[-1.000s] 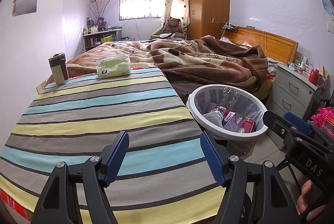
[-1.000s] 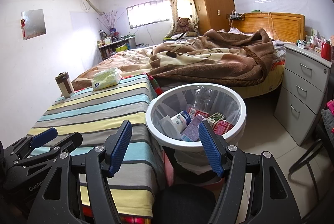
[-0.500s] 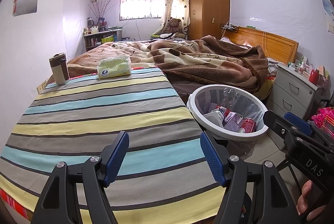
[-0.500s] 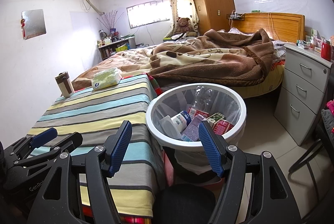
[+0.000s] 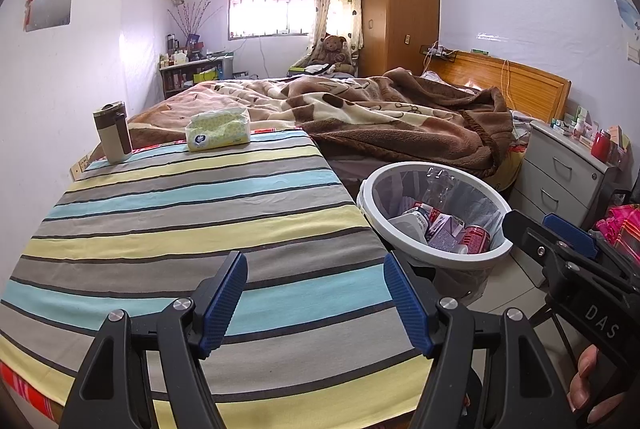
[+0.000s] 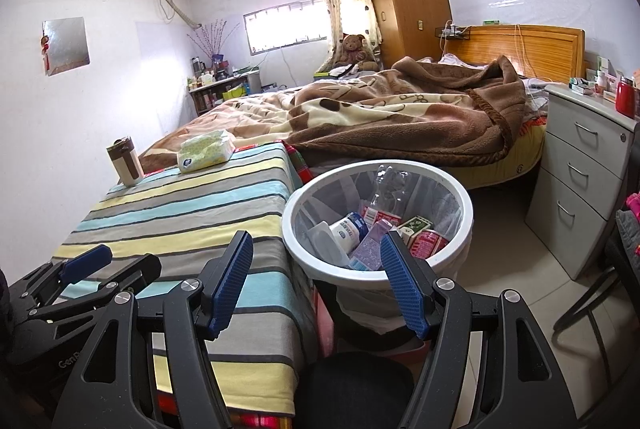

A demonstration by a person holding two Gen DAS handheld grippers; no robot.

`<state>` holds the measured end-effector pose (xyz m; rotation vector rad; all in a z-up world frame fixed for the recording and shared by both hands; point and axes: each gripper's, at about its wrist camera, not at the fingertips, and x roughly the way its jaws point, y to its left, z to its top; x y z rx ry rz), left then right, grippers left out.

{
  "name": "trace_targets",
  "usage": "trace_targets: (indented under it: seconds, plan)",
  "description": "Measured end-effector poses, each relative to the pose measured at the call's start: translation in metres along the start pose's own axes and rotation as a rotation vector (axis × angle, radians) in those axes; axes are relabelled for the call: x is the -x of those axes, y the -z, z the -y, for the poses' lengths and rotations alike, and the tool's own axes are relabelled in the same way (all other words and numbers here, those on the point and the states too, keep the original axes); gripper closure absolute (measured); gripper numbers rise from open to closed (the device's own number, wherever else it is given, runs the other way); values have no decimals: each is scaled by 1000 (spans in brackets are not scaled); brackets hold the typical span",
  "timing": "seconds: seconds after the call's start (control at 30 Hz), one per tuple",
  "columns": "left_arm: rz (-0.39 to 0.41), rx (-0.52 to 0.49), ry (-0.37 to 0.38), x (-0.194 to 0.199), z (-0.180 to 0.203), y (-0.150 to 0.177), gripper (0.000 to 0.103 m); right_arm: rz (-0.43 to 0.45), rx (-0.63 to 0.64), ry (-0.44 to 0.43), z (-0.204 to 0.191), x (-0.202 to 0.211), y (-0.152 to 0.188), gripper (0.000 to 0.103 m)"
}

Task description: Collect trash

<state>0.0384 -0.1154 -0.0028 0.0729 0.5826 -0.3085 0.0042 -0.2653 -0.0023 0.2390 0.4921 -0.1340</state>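
White bin (image 6: pixel 460 249) holds trash — both tools (image 5: pixel 314 295) (image 6: pixel 316 283) seemingly empty.

The bin (image 6: pixel 376 275) stands on the floor at the table's (image 6: pixel 192 213) three o'clock. The tumbler (image 6: pixel 126 163) and tissue pack (image 6: pixel 205 150) sit at the table's twelve o'clock edge.

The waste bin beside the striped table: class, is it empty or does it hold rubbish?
Holds rubbish. The waste bin contains a clear bottle, a red can and cartons.
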Motion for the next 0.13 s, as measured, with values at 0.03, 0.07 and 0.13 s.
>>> trace_targets:
  seconds: [0.03, 0.07, 0.13]
  plan:
    - [0, 0, -2, 0, 0, 0, 33, 0, -1, 0, 0, 0, 0, 35]
    - [-2, 1, -4, 0, 0, 0, 33, 0, -1, 0, 0, 0, 0, 35]
    - [-5, 3, -7, -1, 1, -1, 33, -1, -2, 1, -1, 1, 0, 35]
